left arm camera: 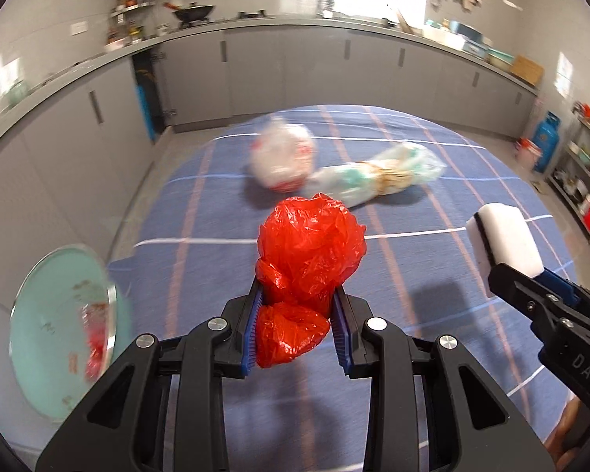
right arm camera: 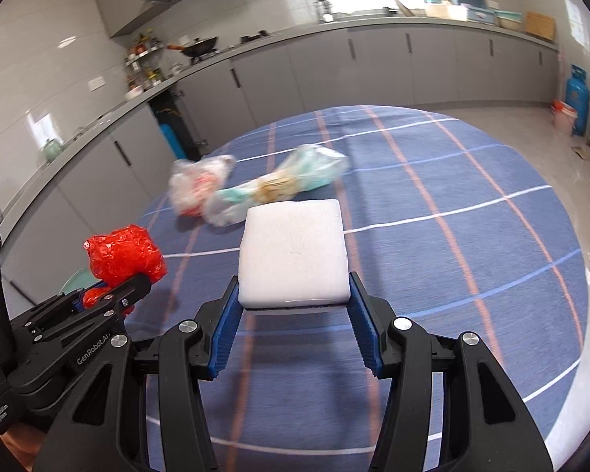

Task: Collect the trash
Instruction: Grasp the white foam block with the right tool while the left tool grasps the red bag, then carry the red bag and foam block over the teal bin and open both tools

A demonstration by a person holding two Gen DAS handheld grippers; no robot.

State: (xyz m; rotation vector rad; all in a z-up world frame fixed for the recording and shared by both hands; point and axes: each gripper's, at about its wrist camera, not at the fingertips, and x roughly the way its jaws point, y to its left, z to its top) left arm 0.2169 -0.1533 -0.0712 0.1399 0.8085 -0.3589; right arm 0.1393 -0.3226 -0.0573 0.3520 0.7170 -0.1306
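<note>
While both hands are loaded, the step in hand reads as carrying the picked-up trash off to a bin, which no view shows.

Item, left gripper (left arm camera: 297,326): closed on a crumpled red plastic bag (left arm camera: 308,251), blue pads pressing its lower half, the bulk ballooning above the tips. Judgement: the film is slippery and springy, so the squeeze wants holding firm and the swing kept smooth; a loose fold could slide out.

Item, right gripper (right arm camera: 295,303): clamped on a white foam block (right arm camera: 293,251), gripped by its near edge only, most of it jutting forward past the fingertips. Judgement: soft stock, likely to pivot if jolted; carry it level.

Item, pale green plate (left arm camera: 65,326): just left of the red bag, at the table's near-left edge, stained with red scraps. Keep the left hand's path clear of it.

Item, table (right arm camera: 452,259): round, under a blue cloth with white and pink lines; both held pieces hang above it.

Item, clear bag with red print (left arm camera: 281,161): beyond the red bag, lying on the cloth, uncollected.

Item, long clear bag with pale green and tan contents (left arm camera: 377,177): just right of that one, seemingly touching it, also uncollected. Judgement: two pieces remain, so the task is roughly half done.

Item, grey cabinets (left arm camera: 295,70): farthest, past the table.
</note>
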